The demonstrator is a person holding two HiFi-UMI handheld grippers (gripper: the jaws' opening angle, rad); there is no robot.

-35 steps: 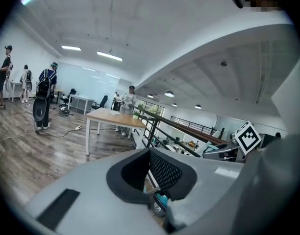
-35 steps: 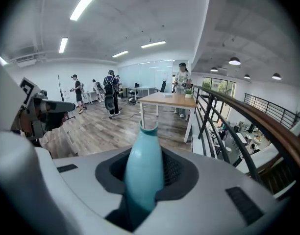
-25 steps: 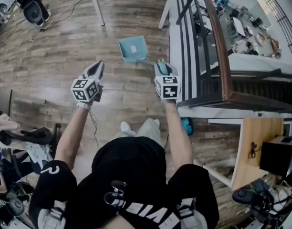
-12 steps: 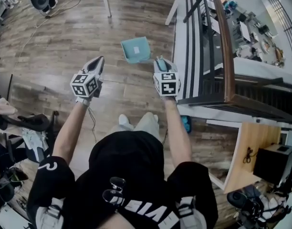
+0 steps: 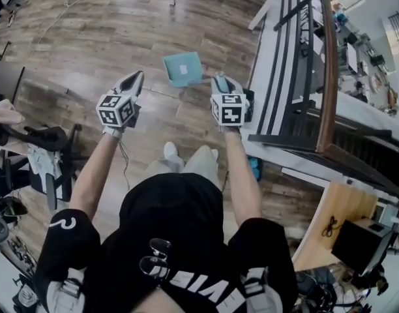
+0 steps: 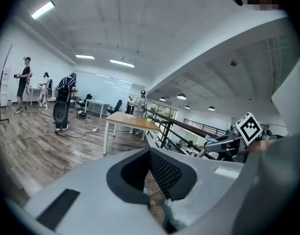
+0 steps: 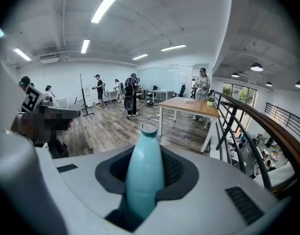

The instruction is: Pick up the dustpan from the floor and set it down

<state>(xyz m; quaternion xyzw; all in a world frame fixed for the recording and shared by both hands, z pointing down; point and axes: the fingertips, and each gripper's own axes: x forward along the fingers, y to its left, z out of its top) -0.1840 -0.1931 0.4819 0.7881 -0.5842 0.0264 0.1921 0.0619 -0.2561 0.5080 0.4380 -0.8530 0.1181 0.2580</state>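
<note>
Wood-plank floor, open office on a mezzanine; metal railing w/ wood top rail runs along the person's right, drop beyond it.

Dustpan: teal, held out over the floor on the room side of the railing, close to its posts. Looks clear of the floor, i.e. pick-up done, set-down not yet.

R gripper: jaws partly closed, clamped on the dustpan's slim rounded handle, which sticks out past the pads twd the table that stands beside the railing.

L gripper: farther from the railing than the R one, jaws about together, nothing btwn them, not helping.

Risks, as I judge them:
- Grip is on the handle only, pan hangs well out front. Smooth round handle could roll or pivot in the pads, so the pan droops or twists.
- Railing posts near; a swing twd them could clip the pan and knock it loose.
- At set-down, if the front lip meets the floor first the handle may lever out of the jaws.
- Letting go before the pan sits flat means it tips or skids.
</note>
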